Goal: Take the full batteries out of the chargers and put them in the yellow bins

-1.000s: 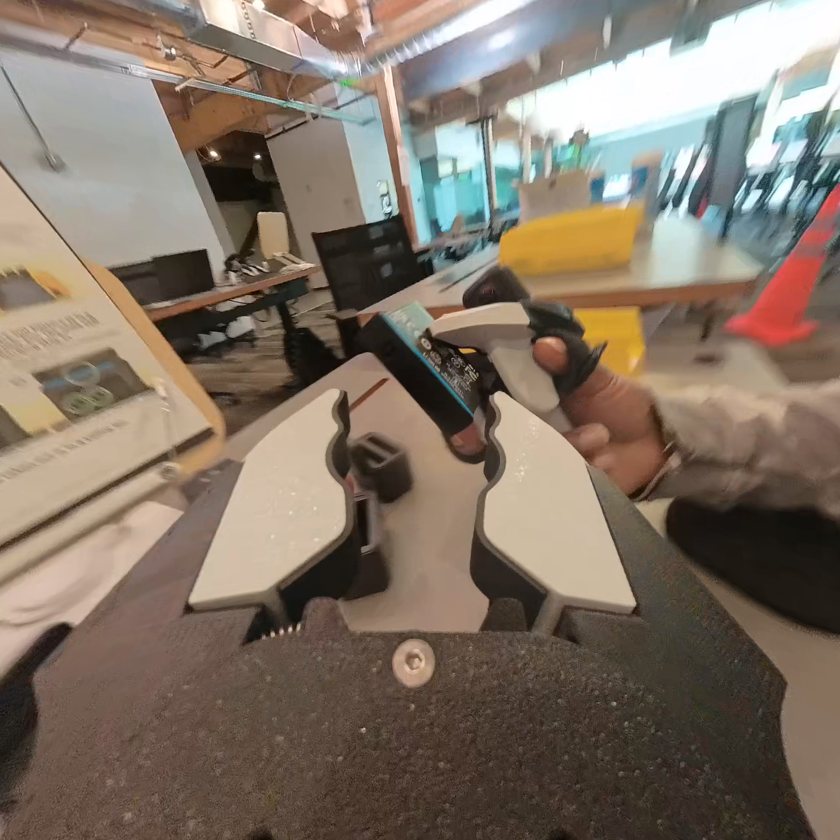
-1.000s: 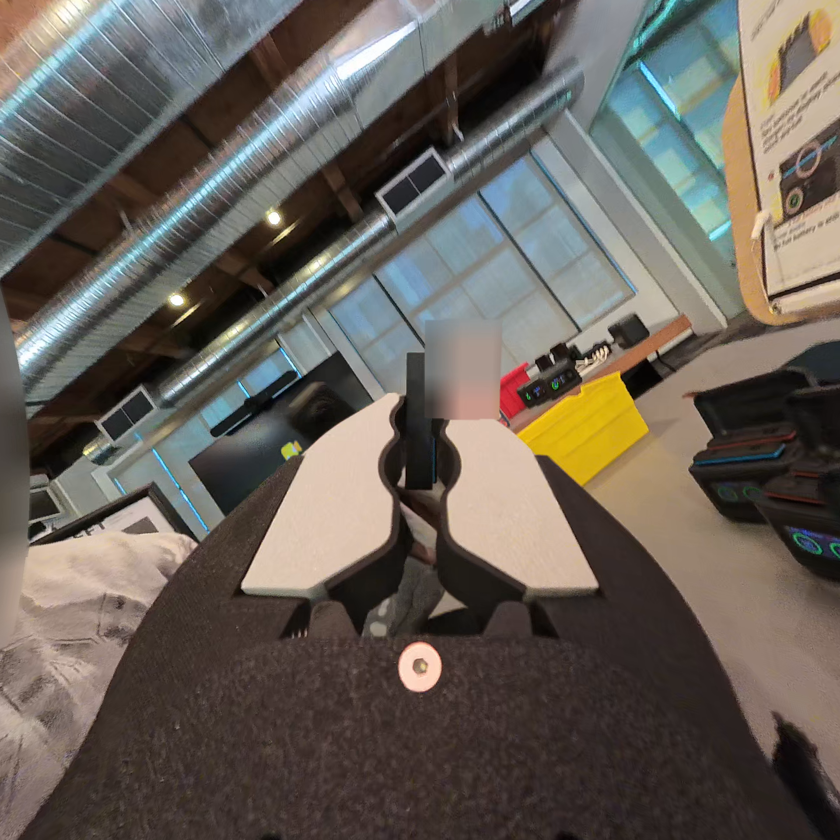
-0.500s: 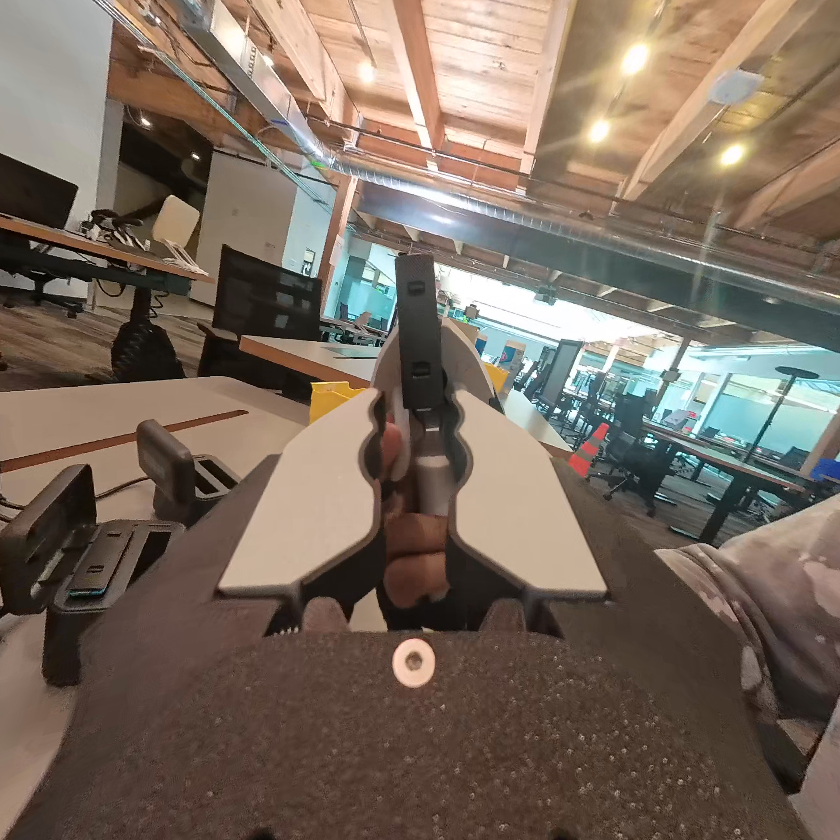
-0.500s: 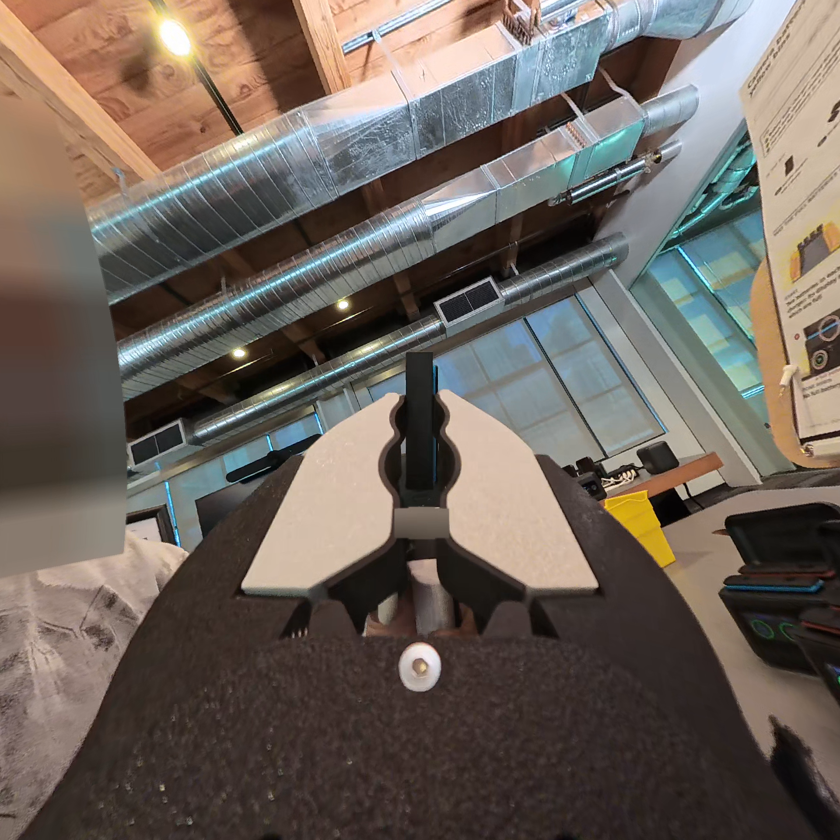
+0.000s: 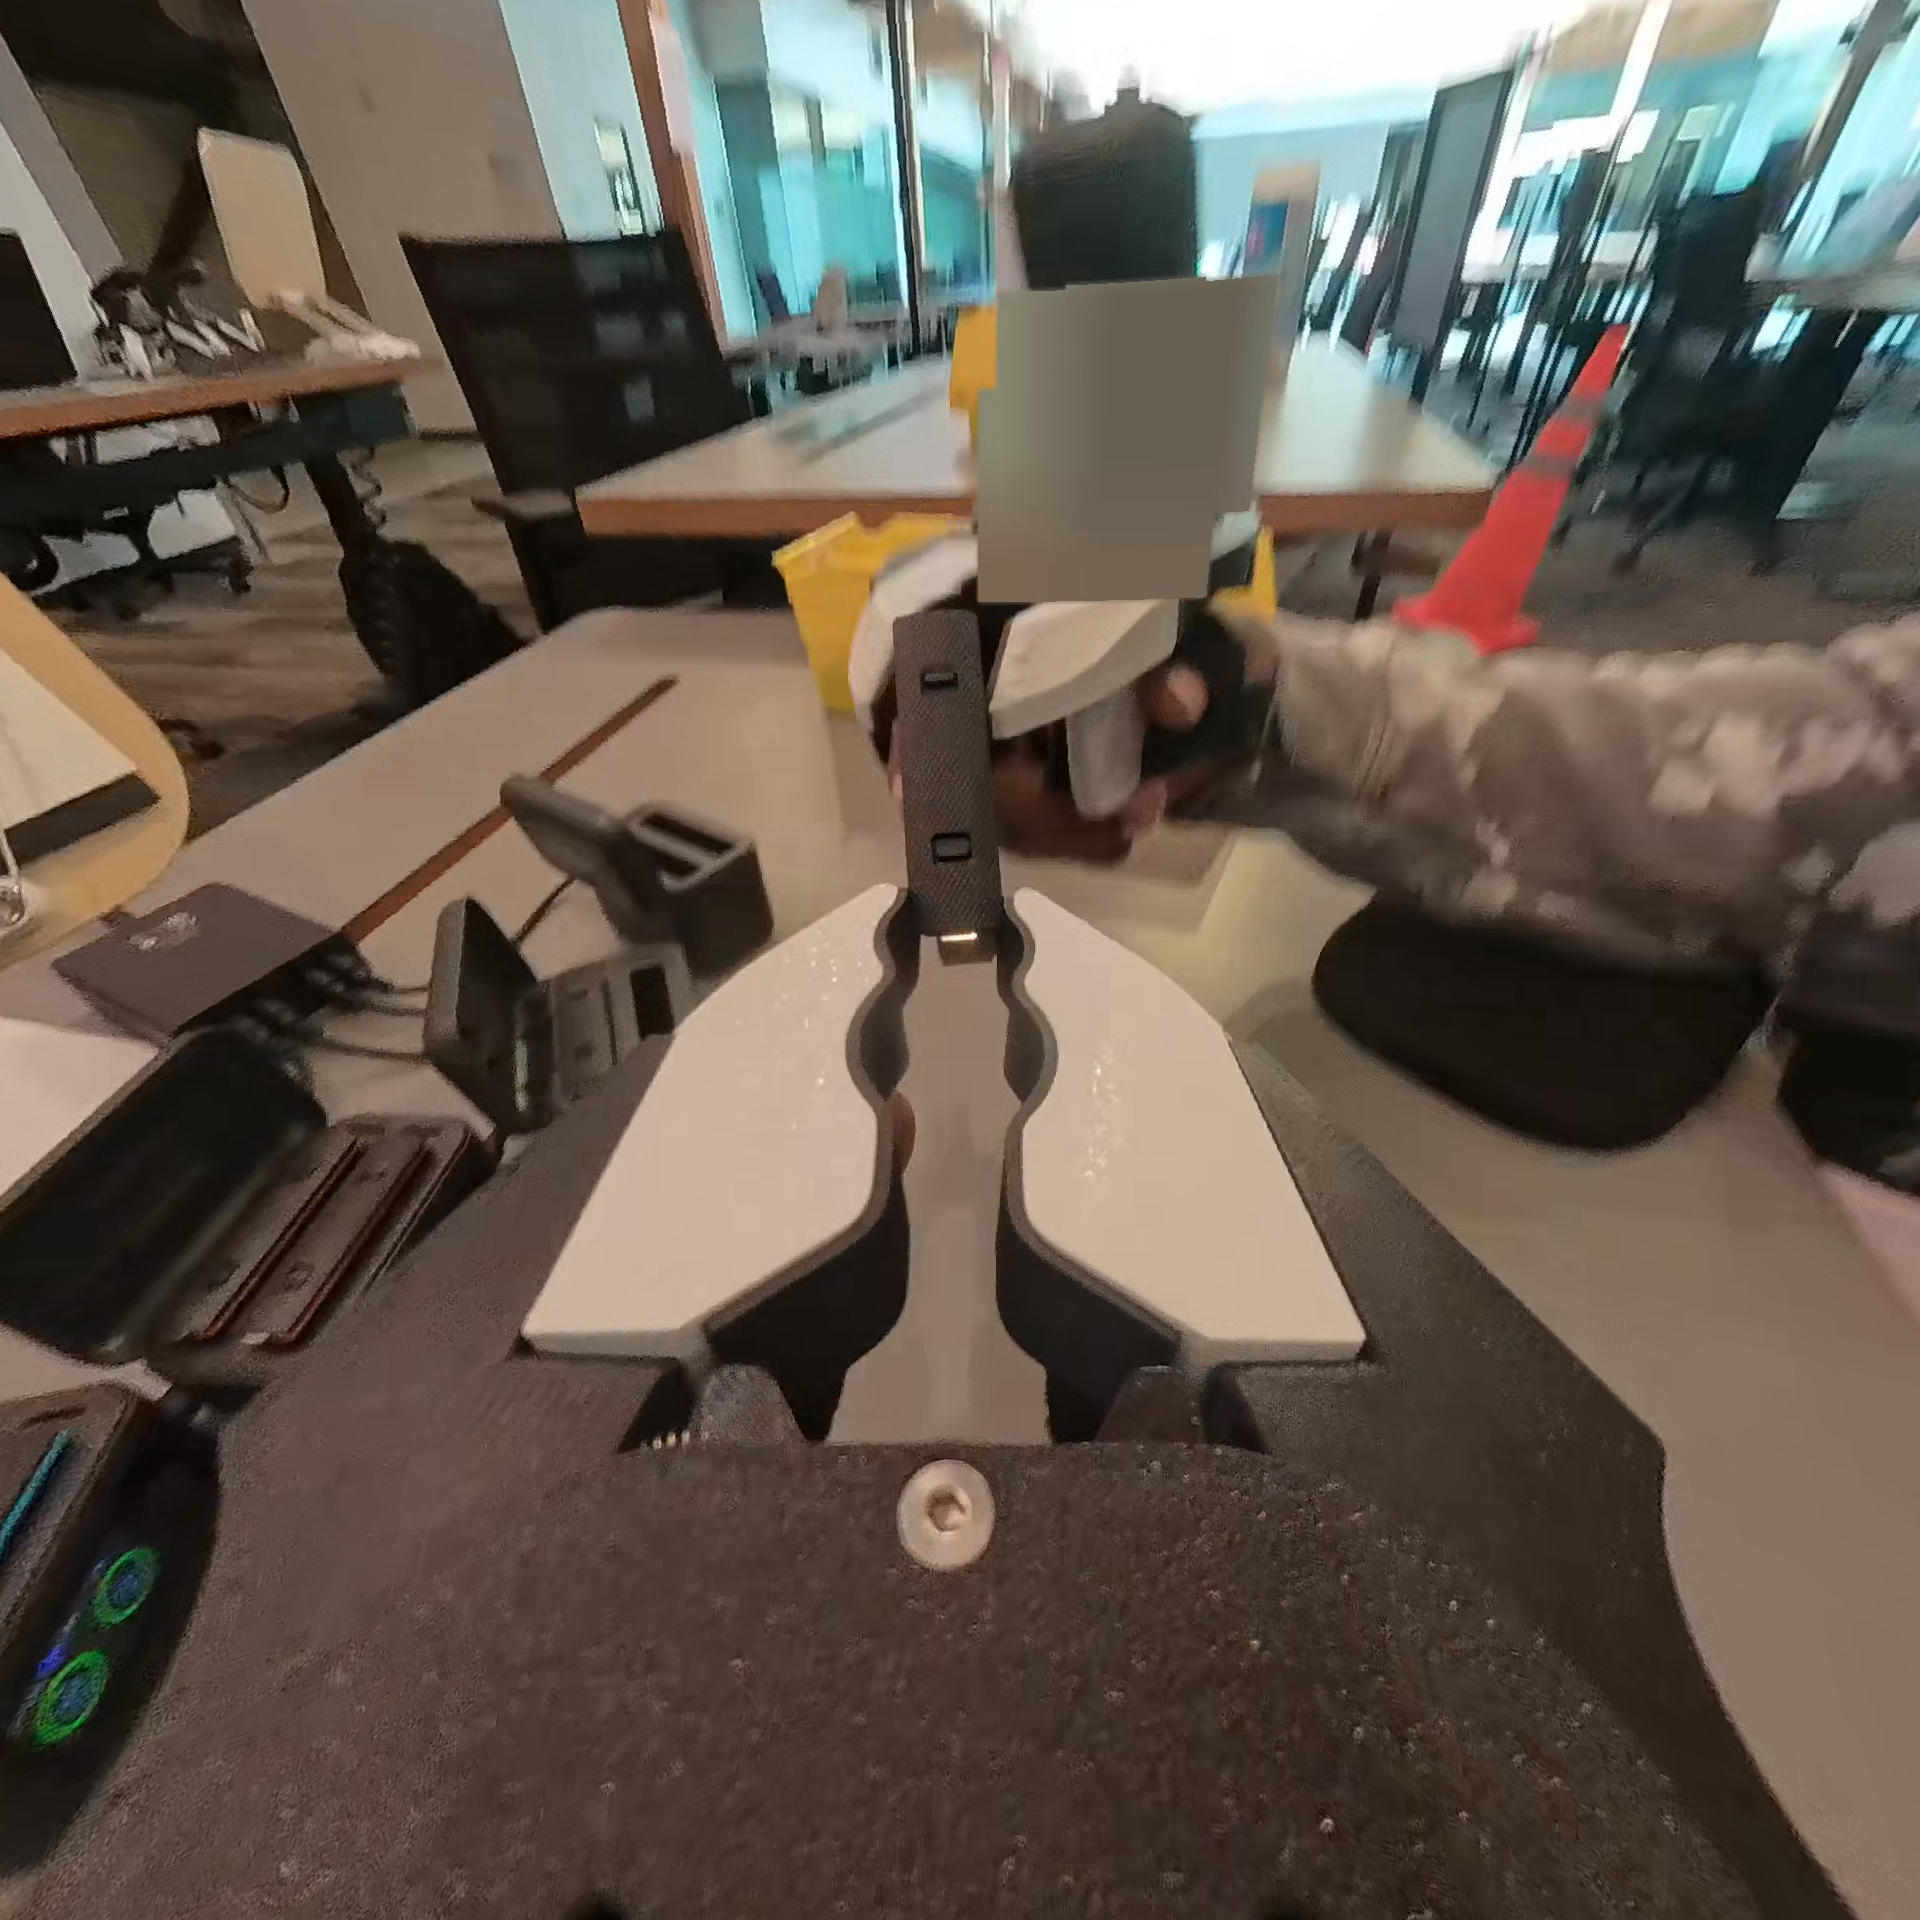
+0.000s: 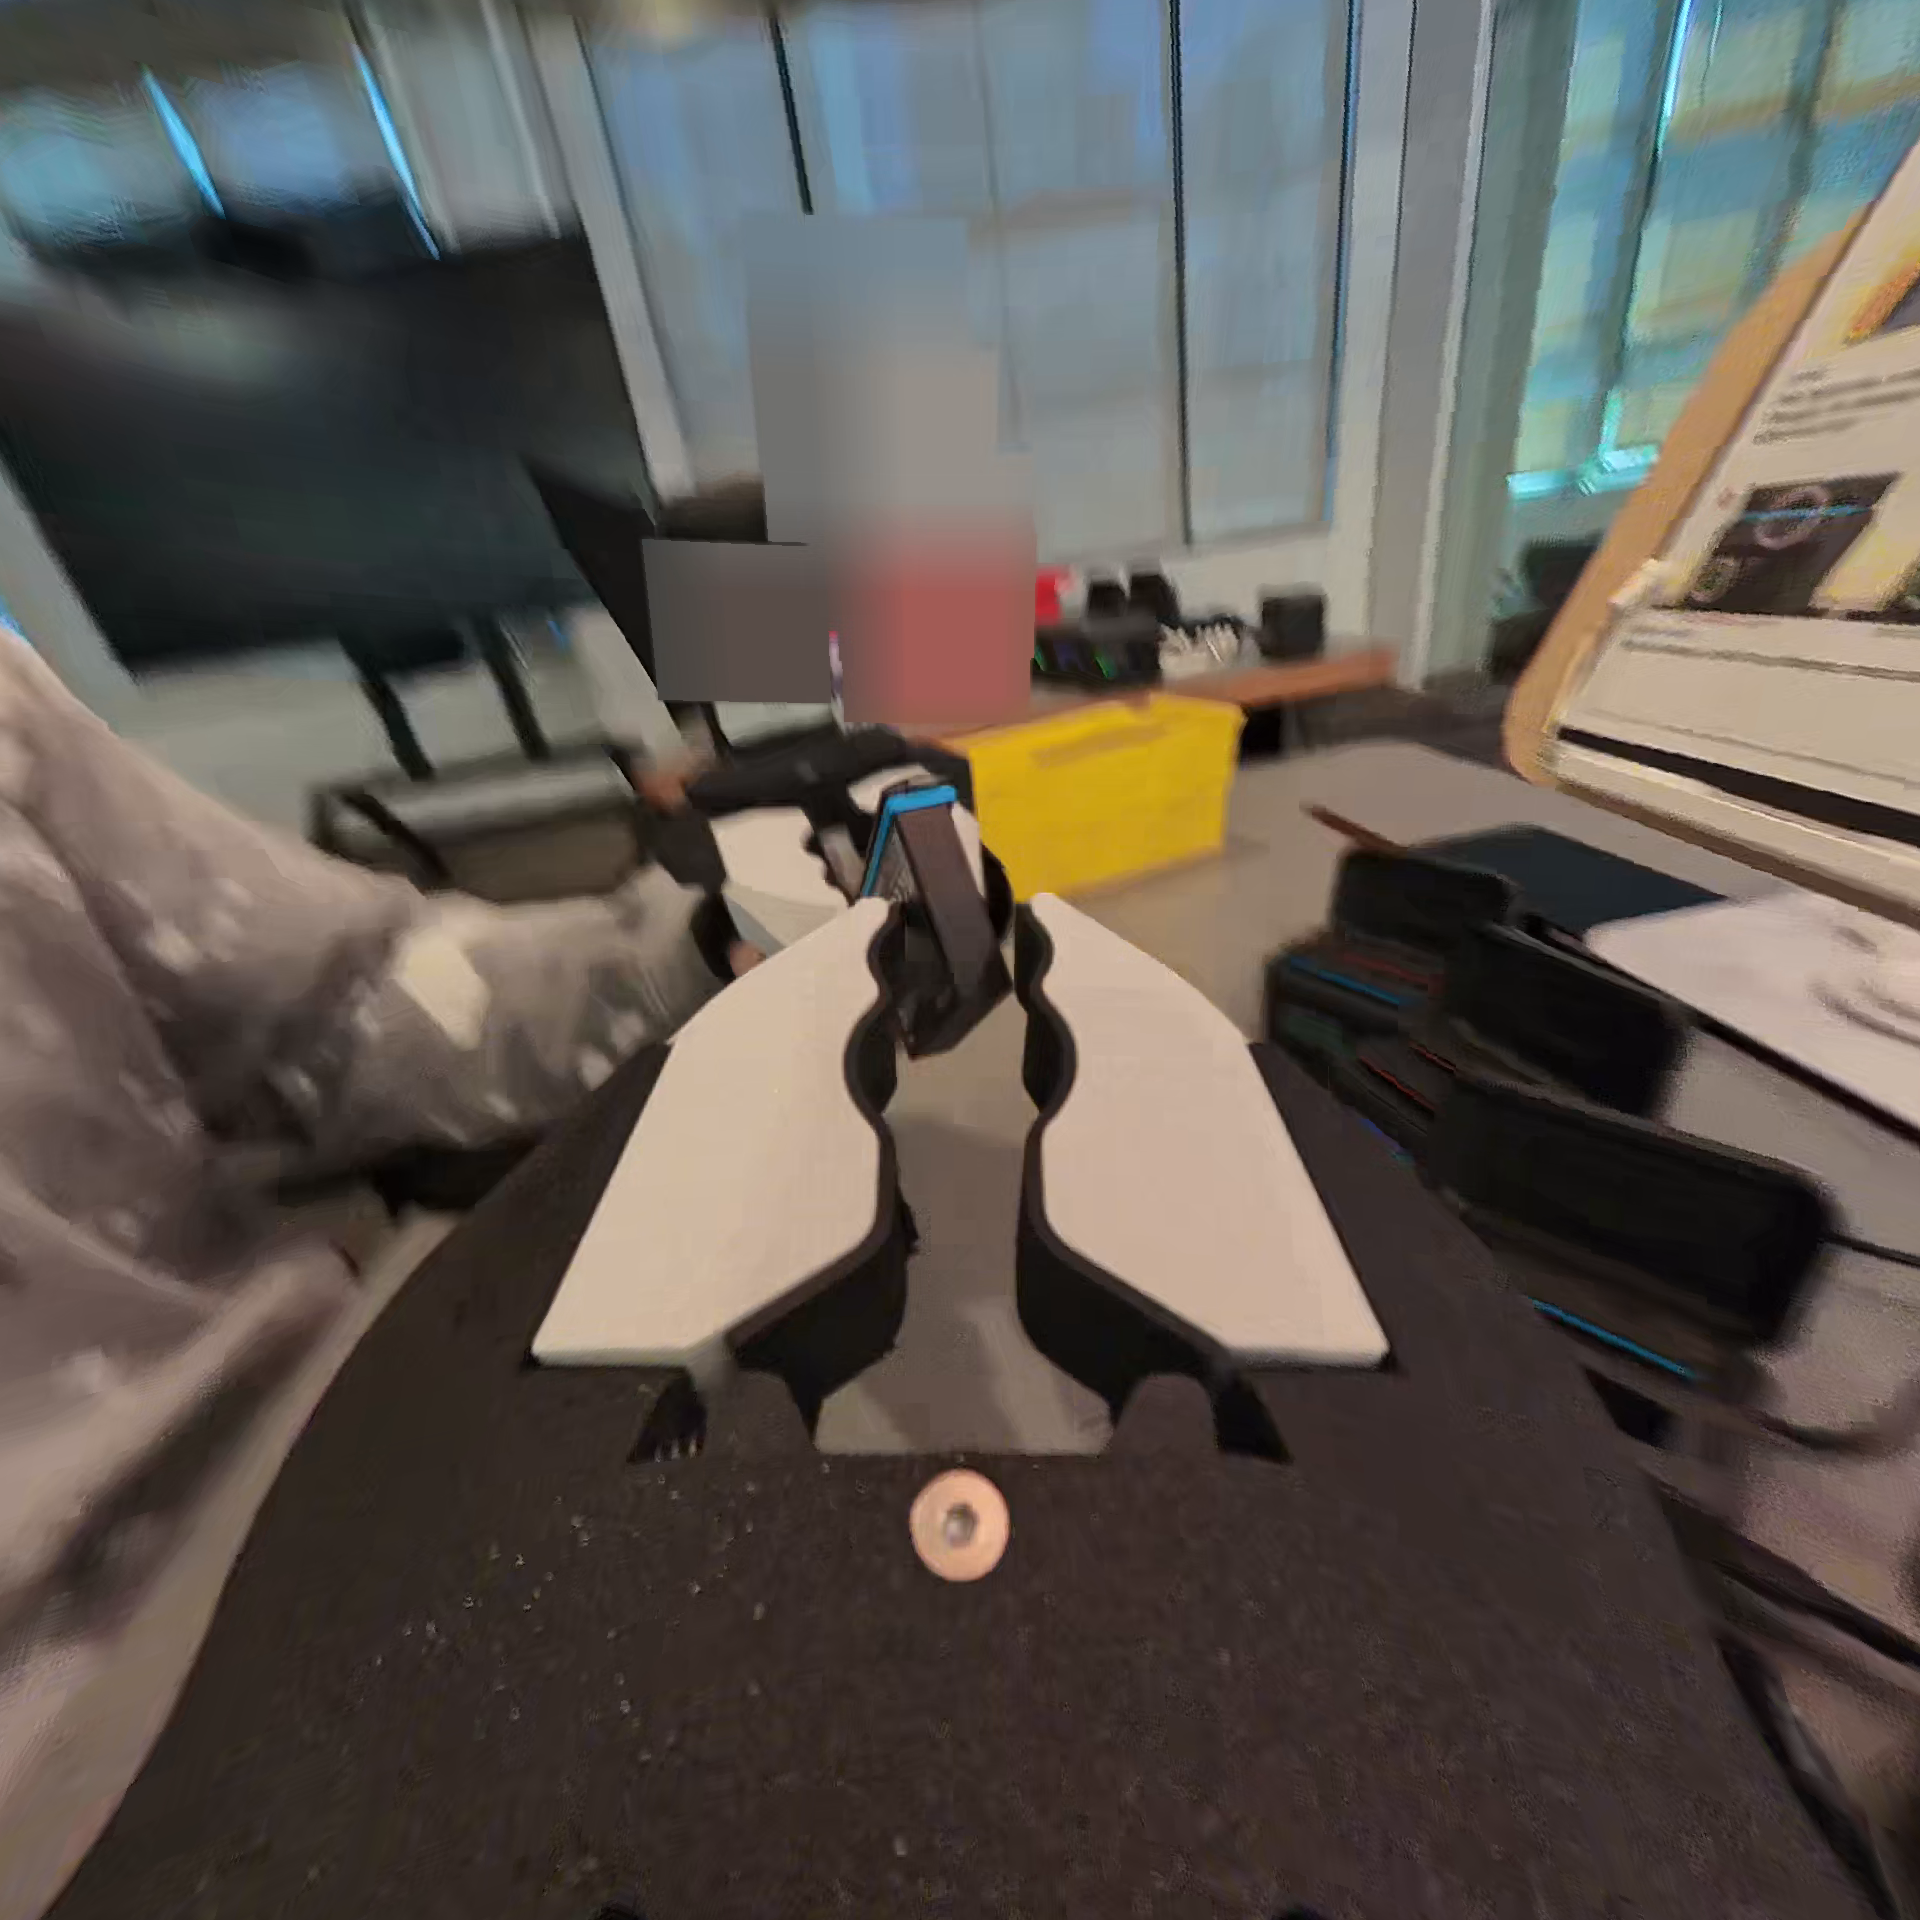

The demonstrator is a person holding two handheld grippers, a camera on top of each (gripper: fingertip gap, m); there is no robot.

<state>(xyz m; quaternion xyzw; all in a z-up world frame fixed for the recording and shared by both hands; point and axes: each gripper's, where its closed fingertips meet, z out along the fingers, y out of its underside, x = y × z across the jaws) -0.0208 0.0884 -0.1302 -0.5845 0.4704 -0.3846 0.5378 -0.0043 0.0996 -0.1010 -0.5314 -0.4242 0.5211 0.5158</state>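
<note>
A black battery point(image 5: 948, 790) stands upright, its lower end pinched between the tips of my left gripper point(image 5: 958, 914), which is shut on it above the grey table point(image 5: 727, 748). My right gripper point(image 5: 997, 665) shows beyond it, fingers spread to either side of the battery's top. In the right wrist view the battery point(image 6: 940, 925), with a blue end, sits tilted and loose between my right gripper's point(image 6: 956, 925) open fingers. A yellow bin point(image 5: 831, 582) stands behind at the table's far edge; it also shows in the right wrist view point(image 6: 1101, 810).
Open black chargers point(image 5: 665, 883) and battery cases point(image 5: 208, 1195) lie at the left, one with green lit rings point(image 5: 83, 1621). More chargers point(image 6: 1558, 1039) sit under a poster board point(image 6: 1766, 520). A black pad point(image 5: 1538, 1018) lies at the right; an orange cone point(image 5: 1507, 499) stands behind. My right fingertips sit around 4 cm from my left ones.
The battery has passed from my right gripper to my left: the left closed on its lower end and the right opened. Both grippers have tipped down from the ceiling toward the table.
</note>
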